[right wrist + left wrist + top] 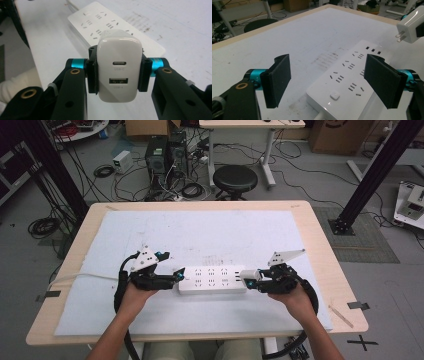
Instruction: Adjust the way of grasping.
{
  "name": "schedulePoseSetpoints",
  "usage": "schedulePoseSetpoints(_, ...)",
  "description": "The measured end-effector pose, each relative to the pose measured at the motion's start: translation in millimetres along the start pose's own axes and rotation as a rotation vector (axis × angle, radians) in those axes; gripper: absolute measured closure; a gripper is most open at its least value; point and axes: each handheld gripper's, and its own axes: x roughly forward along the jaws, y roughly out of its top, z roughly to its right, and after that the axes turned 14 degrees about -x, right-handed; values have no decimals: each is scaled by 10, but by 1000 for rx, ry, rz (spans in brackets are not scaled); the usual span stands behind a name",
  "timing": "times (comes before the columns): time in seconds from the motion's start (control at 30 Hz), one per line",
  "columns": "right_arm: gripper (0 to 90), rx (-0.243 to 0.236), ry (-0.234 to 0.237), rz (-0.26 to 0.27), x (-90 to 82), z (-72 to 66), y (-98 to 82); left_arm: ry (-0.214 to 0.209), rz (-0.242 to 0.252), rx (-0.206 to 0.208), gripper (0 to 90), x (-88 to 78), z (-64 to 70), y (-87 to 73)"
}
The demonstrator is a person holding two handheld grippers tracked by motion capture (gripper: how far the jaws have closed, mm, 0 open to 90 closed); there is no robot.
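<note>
A white power strip (212, 279) lies flat on the white mat, its sockets facing up; it also appears as the strip (347, 80) and the strip (107, 25). My left gripper (177, 276) is open at the strip's left end, its jaws spread either side of the switch end (327, 83). My right gripper (251, 276) is shut on a white USB charger (118, 66), held just above the strip's right end. The charger (410, 25) has two prongs pointing toward the strip.
The white mat (200, 235) covers most of the wooden table (320, 245). The strip's white cable (80, 277) runs off to the left edge. A black stool (235, 180), computer towers and cables stand on the floor beyond the far edge.
</note>
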Motion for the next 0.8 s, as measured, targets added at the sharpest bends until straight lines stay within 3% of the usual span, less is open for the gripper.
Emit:
schedulePoseSetpoints(0.13, 629, -40, -35, -32, -36, 2, -13, 4, 6, -6, 218, 3, 0, 1)
schedulePoseSetpoints(0.4, 630, -37, -67, -60, -104, 25, -12, 20, 16, -19, 218, -36, -24, 3)
schedulePoseSetpoints(0.73, 630, -78, -202, -186, -295, 103, 0, 52, 41, -52, 219, -157, -97, 2)
schedulePoseSetpoints(0.8, 629, -85, -211, -192, -298, 109, -1, 53, 42, -51, 218, -157, -102, 4)
